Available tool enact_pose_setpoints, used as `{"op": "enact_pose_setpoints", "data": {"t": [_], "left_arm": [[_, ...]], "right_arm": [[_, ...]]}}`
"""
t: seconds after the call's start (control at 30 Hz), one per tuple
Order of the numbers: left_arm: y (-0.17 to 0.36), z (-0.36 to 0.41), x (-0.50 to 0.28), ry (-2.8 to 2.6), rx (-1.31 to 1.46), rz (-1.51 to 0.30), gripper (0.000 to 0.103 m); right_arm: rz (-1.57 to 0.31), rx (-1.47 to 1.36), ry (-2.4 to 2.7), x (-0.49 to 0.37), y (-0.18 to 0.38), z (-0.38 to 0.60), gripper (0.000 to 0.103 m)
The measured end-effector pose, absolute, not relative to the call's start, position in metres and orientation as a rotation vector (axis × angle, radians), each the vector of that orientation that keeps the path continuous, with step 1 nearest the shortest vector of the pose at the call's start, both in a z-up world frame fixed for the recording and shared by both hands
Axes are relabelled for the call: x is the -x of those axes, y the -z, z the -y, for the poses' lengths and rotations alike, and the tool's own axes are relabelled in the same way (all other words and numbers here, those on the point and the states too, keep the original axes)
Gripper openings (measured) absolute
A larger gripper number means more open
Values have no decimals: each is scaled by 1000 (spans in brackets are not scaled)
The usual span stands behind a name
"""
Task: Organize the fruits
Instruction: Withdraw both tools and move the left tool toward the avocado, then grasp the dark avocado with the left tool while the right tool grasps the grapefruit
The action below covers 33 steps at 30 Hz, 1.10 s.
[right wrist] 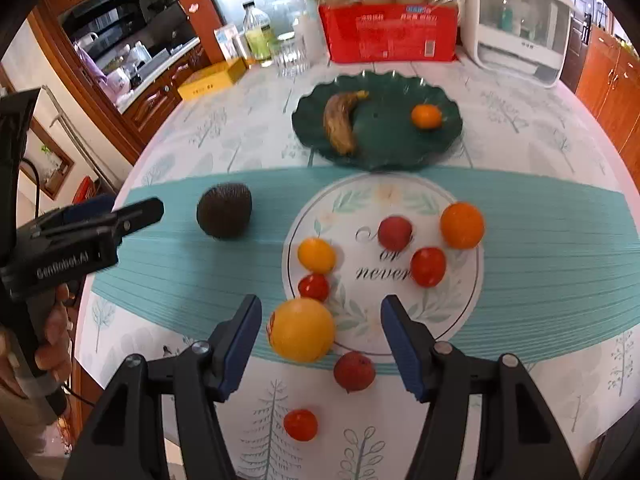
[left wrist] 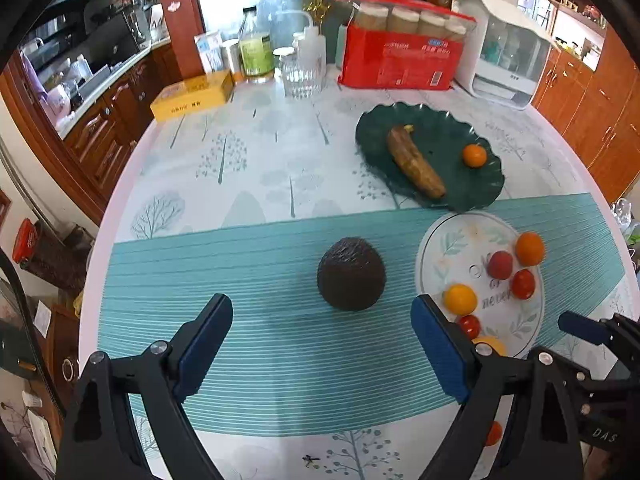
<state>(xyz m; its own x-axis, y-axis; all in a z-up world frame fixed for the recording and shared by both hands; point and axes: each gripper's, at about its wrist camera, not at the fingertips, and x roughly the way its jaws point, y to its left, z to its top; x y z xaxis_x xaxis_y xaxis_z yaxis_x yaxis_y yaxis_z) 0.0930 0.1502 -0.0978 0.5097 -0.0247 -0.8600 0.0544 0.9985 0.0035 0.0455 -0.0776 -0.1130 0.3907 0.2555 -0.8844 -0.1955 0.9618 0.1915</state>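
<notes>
Landmark: white plate (right wrist: 460,312). Avocado (left wrist: 351,274) lies left of it on the teal mat, ahead of the left gripper (left wrist: 322,346), jaws wide, nothing held. Right gripper (right wrist: 322,344) gapes too, empty, w/ the big yellow fruit (right wrist: 302,329) at the plate's near-left rim. Green plate (right wrist: 400,152) beyond: banana (right wrist: 339,123) + 1 orange (right wrist: 426,116).

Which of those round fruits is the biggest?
The dark, bumpy-skinned avocado, alone on the teal striped mat; the large yellow-orange fruit comes second.

Black claw (left wrist: 322,344), blue pads (left wrist: 204,350), silver screws
</notes>
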Motion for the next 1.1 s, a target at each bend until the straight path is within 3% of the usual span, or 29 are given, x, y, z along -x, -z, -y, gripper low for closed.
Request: {"op": "enact_pose_setpoints", "data": {"t": [0.9,1.1], "left_arm": [[173,-131,-154,97,23,-1186,90],[186,-133,-162,111,68,-1222,73]], "right_arm": [[-1224,-28,-384,-51,169,51,62],[-1239,-29,-370,-54,177,51,56]]}}
